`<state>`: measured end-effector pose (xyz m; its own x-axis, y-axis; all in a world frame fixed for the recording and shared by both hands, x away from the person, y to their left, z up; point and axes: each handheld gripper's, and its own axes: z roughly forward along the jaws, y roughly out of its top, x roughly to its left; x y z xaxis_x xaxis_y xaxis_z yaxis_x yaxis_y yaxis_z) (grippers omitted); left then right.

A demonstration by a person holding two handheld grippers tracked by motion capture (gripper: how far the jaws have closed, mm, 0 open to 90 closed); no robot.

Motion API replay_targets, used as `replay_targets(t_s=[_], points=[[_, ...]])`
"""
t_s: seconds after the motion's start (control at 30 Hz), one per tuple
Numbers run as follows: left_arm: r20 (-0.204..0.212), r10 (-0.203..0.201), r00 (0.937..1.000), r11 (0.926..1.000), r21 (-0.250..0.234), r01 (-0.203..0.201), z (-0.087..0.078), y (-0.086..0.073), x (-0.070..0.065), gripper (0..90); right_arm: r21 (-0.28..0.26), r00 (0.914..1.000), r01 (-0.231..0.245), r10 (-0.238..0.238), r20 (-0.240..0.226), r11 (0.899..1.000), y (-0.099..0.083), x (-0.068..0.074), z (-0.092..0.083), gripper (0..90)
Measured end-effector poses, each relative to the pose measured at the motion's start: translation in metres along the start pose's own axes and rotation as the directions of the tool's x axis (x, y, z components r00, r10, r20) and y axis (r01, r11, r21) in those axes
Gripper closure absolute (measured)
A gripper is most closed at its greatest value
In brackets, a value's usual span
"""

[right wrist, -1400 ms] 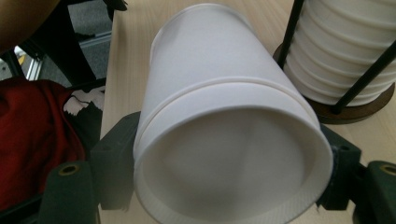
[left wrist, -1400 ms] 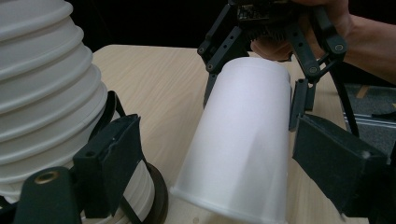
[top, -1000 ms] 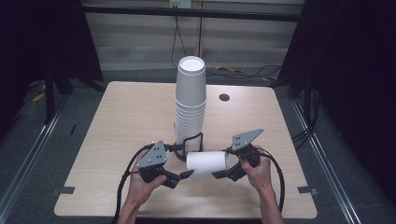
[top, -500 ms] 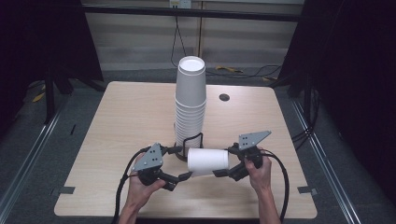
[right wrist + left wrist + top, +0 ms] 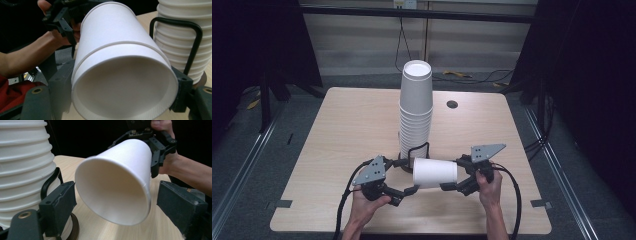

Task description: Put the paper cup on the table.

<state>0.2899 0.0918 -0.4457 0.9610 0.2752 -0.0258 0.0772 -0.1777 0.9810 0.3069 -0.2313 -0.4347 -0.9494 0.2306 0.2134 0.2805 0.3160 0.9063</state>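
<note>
**A:** Where is the loose paper cup (image 5: pixel 435 172)?

**B:** It is held on its side above the bench (image 5: pixel 337 130), near the middle of the near edge, just in front of the tall stack of paper cups (image 5: pixel 416 107). In the high view it lies crosswise between the two grippers, clear of the wood.

**A:** Which gripper has it?

**B:** The right gripper (image 5: pixel 455 175) is clamped on one end of the cup. In the right gripper view its black jaws press on either side of that end, and a ridge runs round the cup's wall a little further along.

**A:** And the left gripper (image 5: pixel 406 176)?

**B:** It is released. In the left gripper view the jaws stand wide apart on either side of the cup's near end, with a clear gap showing at each pad, so they are not touching it.

**A:** What about the stack?

**B:** It stands upright near the middle of the bench in a black wire holder (image 5: pixel 418 150) with a round base. The cups are nested upside down, and the holder's loop rises against the lowest ones. The held cup sits just beside it. Behind the stack, toward the far edge, there is a small round hole (image 5: pixel 452 104) in the bench.
</note>
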Motion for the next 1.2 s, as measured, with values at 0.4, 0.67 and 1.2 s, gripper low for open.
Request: replay_targets(t_s=[0.4,0.67,1.2], points=[[0.022,-0.024,0.9995,0.9996,-0.013,0.025,0.006,-0.008,0.004,13.5,-0.025,0.9996,0.01,-0.011,-0.028,1.0,-0.002,0.002,0.007,24.4],[0.024,-0.029,0.9993,0.9995,-0.007,0.029,0.014,-0.01,0.006,1.8,-0.019,0.9988,0.016,-0.017,-0.046,1.0,-0.002,0.002,0.011,24.4],[0.078,-0.013,0.9969,0.9996,-0.023,0.015,0.025,-0.009,0.002,4.7,-0.014,0.9964,0.023,-0.024,-0.081,1.0,-0.001,0.003,0.016,24.3]])
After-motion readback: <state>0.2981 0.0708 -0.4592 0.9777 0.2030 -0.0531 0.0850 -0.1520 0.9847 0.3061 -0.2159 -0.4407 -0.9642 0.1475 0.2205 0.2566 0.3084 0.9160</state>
